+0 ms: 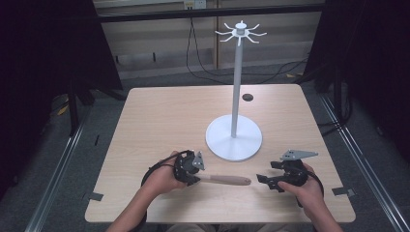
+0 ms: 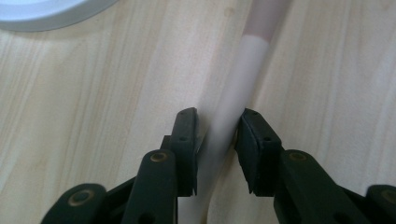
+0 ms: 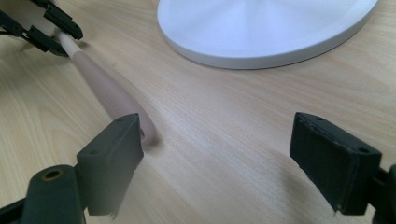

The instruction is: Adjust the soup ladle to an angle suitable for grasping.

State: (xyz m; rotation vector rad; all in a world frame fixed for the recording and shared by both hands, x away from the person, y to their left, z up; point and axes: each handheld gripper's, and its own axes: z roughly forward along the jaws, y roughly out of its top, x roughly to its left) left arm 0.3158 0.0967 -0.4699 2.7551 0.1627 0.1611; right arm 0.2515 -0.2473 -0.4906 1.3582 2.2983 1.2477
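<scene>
Clamping is under way at the near edge of the table (image 1: 159, 116): the left gripper (image 1: 193, 170) is closed on the pale stem of a long utensil (image 1: 227, 181), which lies just in front of the white stand (image 1: 235, 137), its tan handle pointed toward the right gripper (image 1: 270, 180). That right gripper is held with its jaws wide apart, nothing between them, just short of the handle's tip.

The pick-up step is judged to be in hand. A lift is called for next, and since hooks are carried at the top of the stand's pole, a hanging hole must be brought up to one; a handover to the open gripper may be needed first.

In the left gripper view the pads (image 2: 187, 140) are seen pressed against both sides of the stem (image 2: 233, 98), a detail lost from above. In the right gripper view the rounded handle end (image 3: 140, 126) is shown resting on the wood beside one open jaw, with the stand's base (image 3: 266, 28) behind it. From the high view alone the hooks (image 1: 240, 33) are made out.
</scene>
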